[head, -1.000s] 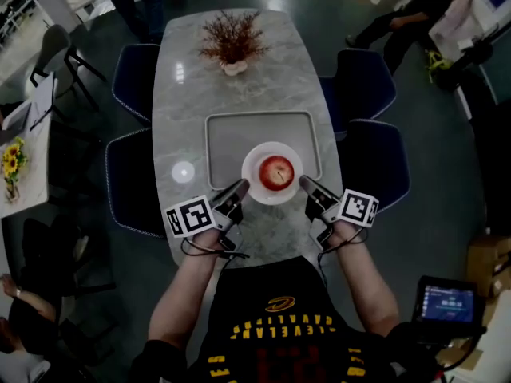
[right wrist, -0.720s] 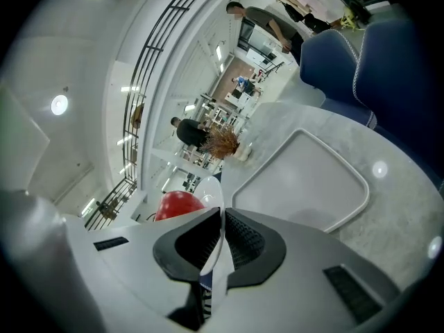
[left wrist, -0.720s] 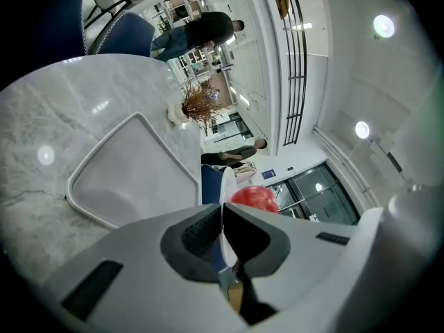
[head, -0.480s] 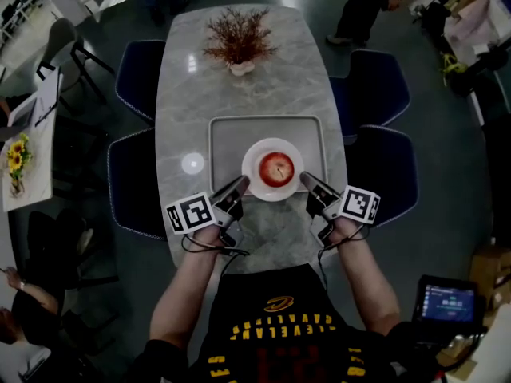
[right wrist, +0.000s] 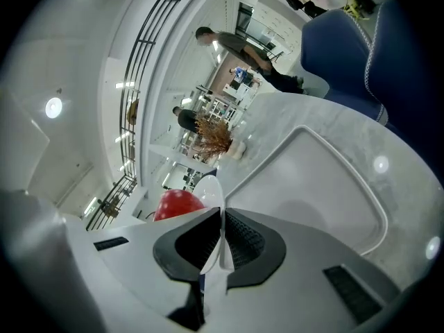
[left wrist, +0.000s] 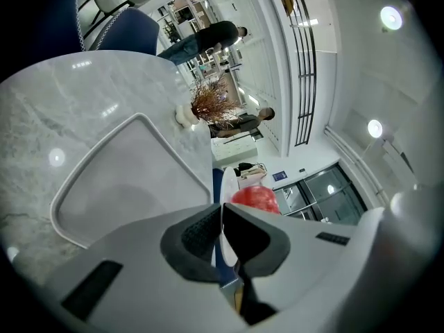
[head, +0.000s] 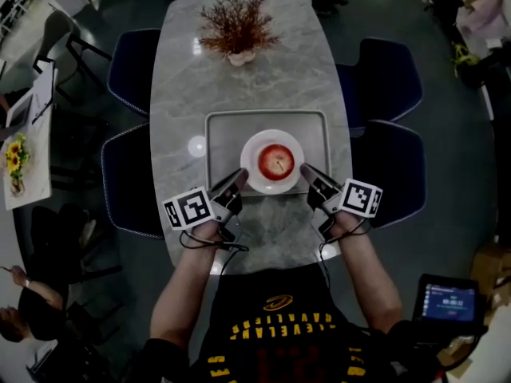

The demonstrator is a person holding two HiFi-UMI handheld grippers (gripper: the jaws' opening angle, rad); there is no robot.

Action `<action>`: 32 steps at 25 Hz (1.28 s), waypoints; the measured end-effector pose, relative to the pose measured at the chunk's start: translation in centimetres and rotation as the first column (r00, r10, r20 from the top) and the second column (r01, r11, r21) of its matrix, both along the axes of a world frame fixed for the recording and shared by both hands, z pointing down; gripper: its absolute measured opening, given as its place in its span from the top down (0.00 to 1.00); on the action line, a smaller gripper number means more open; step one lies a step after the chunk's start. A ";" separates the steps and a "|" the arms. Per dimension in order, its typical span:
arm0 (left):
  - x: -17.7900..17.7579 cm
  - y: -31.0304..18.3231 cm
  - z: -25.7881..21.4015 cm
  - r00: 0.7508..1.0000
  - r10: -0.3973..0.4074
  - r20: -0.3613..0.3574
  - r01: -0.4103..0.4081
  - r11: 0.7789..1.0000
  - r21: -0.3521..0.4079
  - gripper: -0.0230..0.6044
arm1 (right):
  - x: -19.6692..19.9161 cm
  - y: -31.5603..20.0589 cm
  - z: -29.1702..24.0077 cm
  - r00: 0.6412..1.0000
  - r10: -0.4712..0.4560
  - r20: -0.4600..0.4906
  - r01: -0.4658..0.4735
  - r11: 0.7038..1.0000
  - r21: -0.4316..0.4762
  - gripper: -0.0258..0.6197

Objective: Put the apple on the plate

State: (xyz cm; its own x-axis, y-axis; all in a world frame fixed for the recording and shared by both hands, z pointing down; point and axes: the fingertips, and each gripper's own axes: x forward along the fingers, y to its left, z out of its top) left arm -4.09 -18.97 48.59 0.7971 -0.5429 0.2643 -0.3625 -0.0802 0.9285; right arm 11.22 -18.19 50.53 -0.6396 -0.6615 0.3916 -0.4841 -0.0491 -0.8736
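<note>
A red apple (head: pixel 275 161) sits on a white plate (head: pixel 249 152) over the front half of a grey tray (head: pixel 223 130). My left gripper (head: pixel 239 176) is shut on the plate's near left rim. My right gripper (head: pixel 306 170) is shut on its near right rim. In the left gripper view the plate's thin edge runs between the jaws of the gripper (left wrist: pixel 222 220), with the apple (left wrist: pixel 255 198) behind. The right gripper view shows the plate (right wrist: pixel 211 191) pinched by that gripper (right wrist: pixel 222 231), and the apple (right wrist: pixel 177 203) to the left. I cannot tell whether the plate touches the tray.
The tray lies on a long marble table (head: pixel 239 86) with a dried-plant centrepiece (head: pixel 237 26) at the far end. Dark blue chairs (head: pixel 136 70) stand along both sides. People and other furniture are off beyond the table.
Both grippers have carried the plate with the apple away from me, from the tray's front edge further in over the tray. Their hold on the rim is unchanged.
</note>
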 end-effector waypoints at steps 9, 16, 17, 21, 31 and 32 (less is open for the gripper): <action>0.4 -0.8 2.1 0.999 0.012 0.030 -0.011 0.999 -0.033 0.94 | 0.0 -1.0 1.9 1.000 -0.016 -0.006 0.016 1.000 -0.008 0.91; 0.4 -1.4 3.4 0.998 0.020 0.056 -0.018 0.999 -0.052 0.94 | -0.5 -1.9 2.7 0.999 -0.043 -0.002 0.043 0.999 0.002 0.91; 0.3 -1.6 3.6 0.998 0.020 0.058 -0.017 0.998 -0.055 0.94 | -0.5 -2.0 2.9 0.999 -0.042 -0.004 0.042 0.999 -0.007 0.91; 0.3 -2.6 5.0 0.997 0.018 0.070 -0.013 0.997 -0.074 0.94 | -0.6 -3.2 4.2 0.998 -0.057 -0.003 0.057 0.998 -0.015 0.91; 0.3 -3.8 8.2 0.996 0.022 0.089 -0.012 0.993 -0.115 0.94 | -0.6 -4.6 7.1 0.997 -0.076 -0.020 0.075 0.997 -0.032 0.91; 0.4 -4.1 8.8 0.995 0.022 0.094 -0.011 0.993 -0.120 0.94 | -0.6 -4.9 7.7 0.997 -0.076 -0.015 0.075 0.996 -0.037 0.91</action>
State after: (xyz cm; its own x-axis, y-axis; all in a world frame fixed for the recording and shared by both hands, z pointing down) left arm -3.73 -23.05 57.40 0.7738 -0.4902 0.4011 -0.4490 0.0221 0.8933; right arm 10.60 -23.11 58.20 -0.6804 -0.5966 0.4255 -0.5018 -0.0439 -0.8639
